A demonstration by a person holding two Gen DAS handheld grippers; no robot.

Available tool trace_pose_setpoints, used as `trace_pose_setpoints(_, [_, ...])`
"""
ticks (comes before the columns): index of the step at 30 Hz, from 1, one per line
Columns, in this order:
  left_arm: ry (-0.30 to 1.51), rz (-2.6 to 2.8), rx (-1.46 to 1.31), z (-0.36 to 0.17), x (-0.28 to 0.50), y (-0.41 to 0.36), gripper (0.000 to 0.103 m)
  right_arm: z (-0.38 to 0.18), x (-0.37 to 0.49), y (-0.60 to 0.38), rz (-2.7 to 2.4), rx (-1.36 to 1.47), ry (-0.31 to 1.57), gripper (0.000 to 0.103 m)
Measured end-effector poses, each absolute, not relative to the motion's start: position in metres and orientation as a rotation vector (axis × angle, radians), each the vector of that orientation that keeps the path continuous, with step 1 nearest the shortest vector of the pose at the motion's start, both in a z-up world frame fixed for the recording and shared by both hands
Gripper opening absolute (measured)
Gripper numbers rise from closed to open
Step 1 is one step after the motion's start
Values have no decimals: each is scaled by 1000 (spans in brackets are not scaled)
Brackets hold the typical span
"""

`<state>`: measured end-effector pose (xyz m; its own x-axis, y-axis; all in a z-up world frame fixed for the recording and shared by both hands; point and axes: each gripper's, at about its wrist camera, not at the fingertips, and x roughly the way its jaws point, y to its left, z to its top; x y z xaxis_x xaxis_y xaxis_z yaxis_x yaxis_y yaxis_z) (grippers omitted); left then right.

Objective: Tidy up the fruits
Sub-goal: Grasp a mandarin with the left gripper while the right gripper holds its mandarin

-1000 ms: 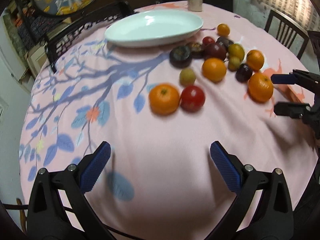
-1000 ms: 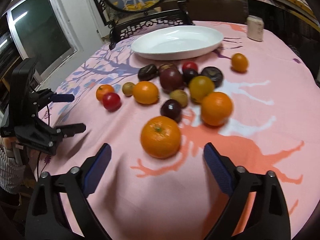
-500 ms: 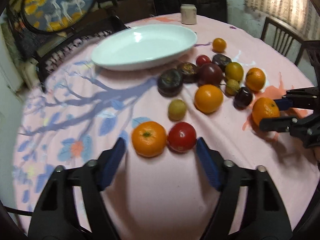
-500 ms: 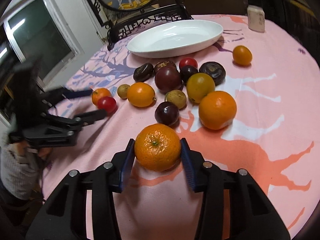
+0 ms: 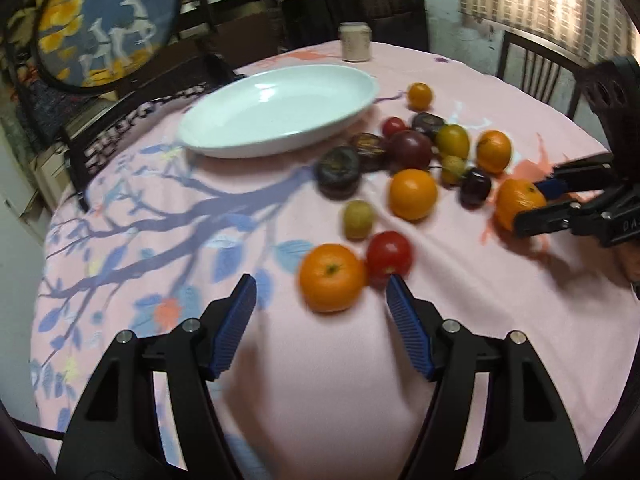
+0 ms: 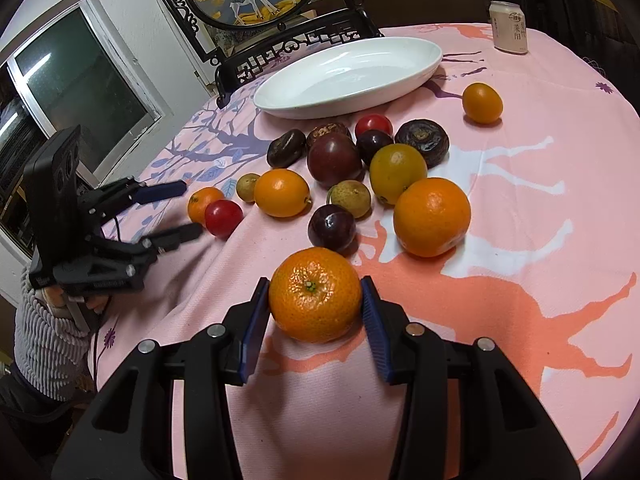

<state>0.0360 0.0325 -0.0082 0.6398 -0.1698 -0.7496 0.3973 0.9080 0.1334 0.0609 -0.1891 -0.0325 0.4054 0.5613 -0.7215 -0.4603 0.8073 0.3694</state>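
Several fruits lie loose on the pink tablecloth in front of an empty white oval dish. My right gripper is shut on a mandarin, one blue pad against each side, the fruit resting on the cloth. In the left wrist view the same mandarin shows at the right, inside the right gripper. My left gripper is open around a small orange, with a gap on its left side. A red tomato touches that orange by the right fingertip.
Dark plums, oranges, a yellow-green fruit and small longans cluster between the dish and the grippers. A lone small orange lies to the right. A drink can stands at the far edge. Chairs and a framed round picture ring the table.
The right jaws came in from wide and closed on the mandarin. The left gripper moved up to the orange and tomato, and its jaws narrowed around the orange.
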Motion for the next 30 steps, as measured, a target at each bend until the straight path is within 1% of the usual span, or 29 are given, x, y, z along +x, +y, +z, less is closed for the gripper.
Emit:
trace_pose_setpoints(3, [821, -305, 281, -7, 42, 40, 69, -33, 61, -189, 646, 119, 956, 46])
trace_pose_setpoints(7, [798, -319, 342, -11, 42, 26, 68, -33, 61, -189, 647, 120, 956, 46])
trace_pose_setpoints(8, [791, -324, 344, -10, 41, 25, 64, -33, 62, -189, 647, 120, 956, 46])
trace_pose_setpoints(10, [805, -354, 317, -8, 47, 24, 53, -33, 62, -189, 646, 120, 955, 46])
trace_pose_setpoints(11, [812, -361, 304, -8, 49, 25, 45, -32, 61, -189, 647, 121, 955, 46])
trace_pose_setpoints(12, [818, -374, 278, -9, 50, 26, 42, -32, 61, -189, 647, 120, 956, 46])
trace_pose_setpoints(14, [817, -386, 258, -11, 48, 27, 40, -32, 61, -189, 647, 121, 956, 46])
trace_pose_setpoints(18, [829, -403, 227, -14, 41, 31, 40, -32, 61, -189, 647, 121, 956, 46])
trace_pose_setpoints(19, [830, -402, 232, -15, 41, 32, 41, -32, 61, -189, 647, 121, 956, 46])
trace_pose_setpoints(21, [828, -385, 254, -16, 39, 33, 50, -32, 62, -189, 647, 121, 956, 46])
trace_pose_setpoints(22, [824, -382, 259, -16, 39, 35, 50, -32, 61, -189, 647, 121, 956, 46])
trace_pose_setpoints(25, [821, -382, 255, -14, 40, 37, 50, -32, 62, -189, 647, 120, 956, 46])
trace_pose_setpoints(26, [825, -386, 279, -16, 40, 33, 50, -32, 61, -189, 647, 120, 956, 46])
trace_pose_setpoints(27, [826, -384, 307, -19, 39, 28, 48, -32, 62, -189, 647, 121, 956, 46])
trace_pose_setpoints(30, [793, -363, 376, -18, 39, 20, 47, -32, 62, -189, 647, 121, 956, 46])
